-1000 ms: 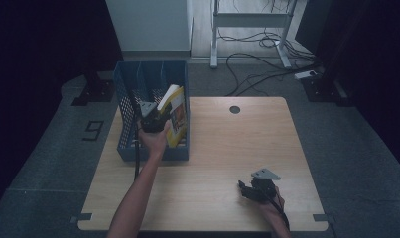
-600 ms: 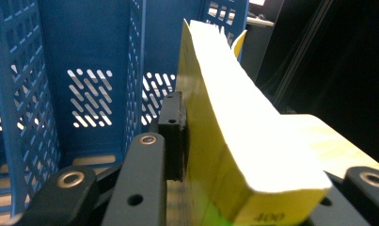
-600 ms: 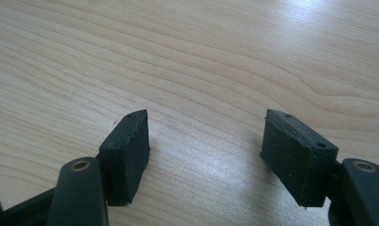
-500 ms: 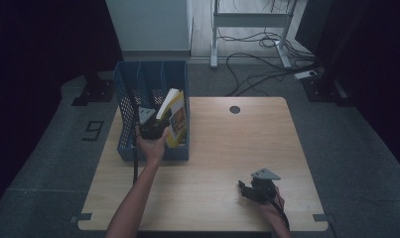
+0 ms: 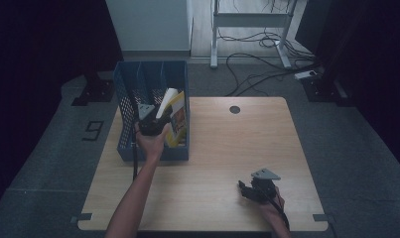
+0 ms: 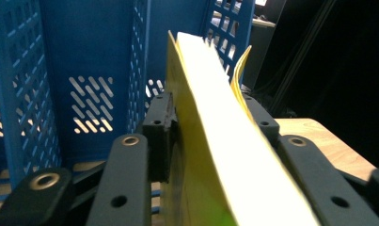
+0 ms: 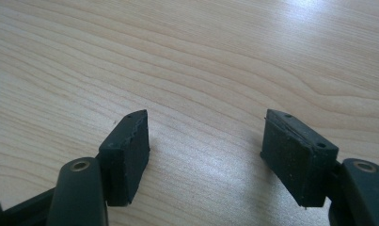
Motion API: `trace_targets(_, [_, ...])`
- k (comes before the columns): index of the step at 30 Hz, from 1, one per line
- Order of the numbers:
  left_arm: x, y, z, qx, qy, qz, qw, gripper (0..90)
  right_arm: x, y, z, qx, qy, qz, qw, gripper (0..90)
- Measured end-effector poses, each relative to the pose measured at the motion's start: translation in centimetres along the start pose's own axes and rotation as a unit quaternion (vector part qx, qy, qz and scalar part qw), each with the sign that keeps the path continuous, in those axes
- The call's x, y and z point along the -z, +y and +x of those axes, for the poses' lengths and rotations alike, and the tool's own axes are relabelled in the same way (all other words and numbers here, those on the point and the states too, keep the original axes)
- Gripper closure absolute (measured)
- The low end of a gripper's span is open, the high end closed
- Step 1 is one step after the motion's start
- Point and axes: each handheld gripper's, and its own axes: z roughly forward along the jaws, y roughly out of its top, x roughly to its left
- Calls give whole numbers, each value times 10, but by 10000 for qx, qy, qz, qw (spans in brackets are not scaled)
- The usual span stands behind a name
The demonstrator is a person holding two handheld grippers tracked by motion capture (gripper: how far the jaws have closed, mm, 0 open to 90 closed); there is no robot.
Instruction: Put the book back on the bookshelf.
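Observation:
A yellow-covered book [image 5: 173,116] leans tilted in the right compartment of a blue perforated file rack [image 5: 153,74] at the table's back left. My left gripper [image 5: 155,126] reaches into the rack beside it. In the left gripper view the book [image 6: 210,141] stands between the two jaws of my left gripper [image 6: 208,113]. These jaws have just been opening, and the left pad [image 6: 161,127] stands right at the cover with no firm squeeze showing. My right gripper [image 5: 244,191] rests near the table's front right edge. In its own view my right gripper [image 7: 206,136] is open over bare wood.
The rack's blue dividers and mesh walls [image 6: 98,56] close in on the left of the book. The wooden table [image 5: 227,148] has a round cable hole [image 5: 234,109] at the back. Cables and a desk frame [image 5: 252,29] lie on the floor beyond.
The yellow book has sunk a little lower into the rack, and the left hand has followed it slightly. The right hand and its gripper have stayed put.

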Motion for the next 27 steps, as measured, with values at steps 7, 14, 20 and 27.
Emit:
trace_targets(7, [-8, 9, 0, 37, 65, 165, 9998, 595, 0, 0, 0, -4, 3, -3, 10000, 317])
trace_targets(14, [-8, 9, -1, -54, 104, 166, 9998, 691, 0, 0, 0, 0, -1, -2, 10000, 316])
trace_targets(20, [-8, 6, -5, -48, -34, 166, 9998, 657, 0, 0, 0, 0, -3, -2, 10000, 316])
trace_targets(27, [-9, 1, -7, -180, -30, 167, 9997, 560, 0, 0, 0, 1, -2, -2, 10000, 316])
